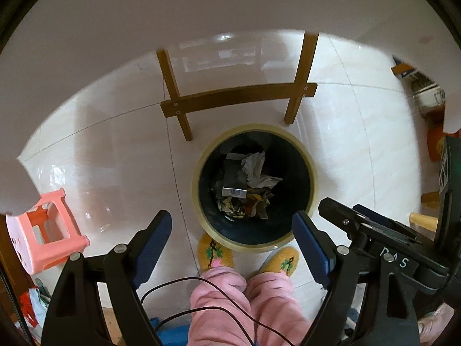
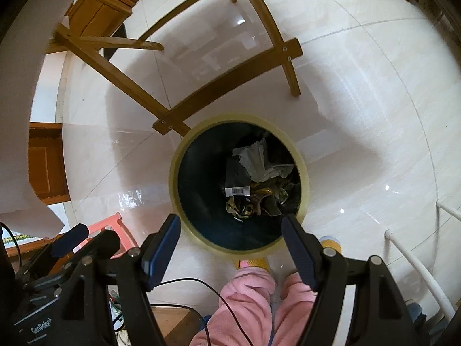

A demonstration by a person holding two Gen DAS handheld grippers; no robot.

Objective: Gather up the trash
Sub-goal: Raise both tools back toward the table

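The bin [image 1: 198, 178] stands just before the wooden chair legs [image 1: 184, 121] — open tile either side. Left gripper [image 1: 233, 227] and right gripper [image 2: 230, 230] hover above it, both spread, holding nothing.

Floor's glossy white tile [image 1: 115, 150], shiny enough to catch reflections. Straight ahead of both tongs, a round bin [image 1: 255, 187] with a pale rim and dark inside stands on it, scraps and crumpled paper at the bottom. Just past the bin, wooden table legs [image 1: 299, 86] joined by a crossbar are planted on the tile. Off to the left of the left tongs sits a pink plastic stool [image 1: 49, 230]. Right under the tongs, two feet in yellow knitted slippers [image 1: 214, 252] stand nearly against the bin's near side.
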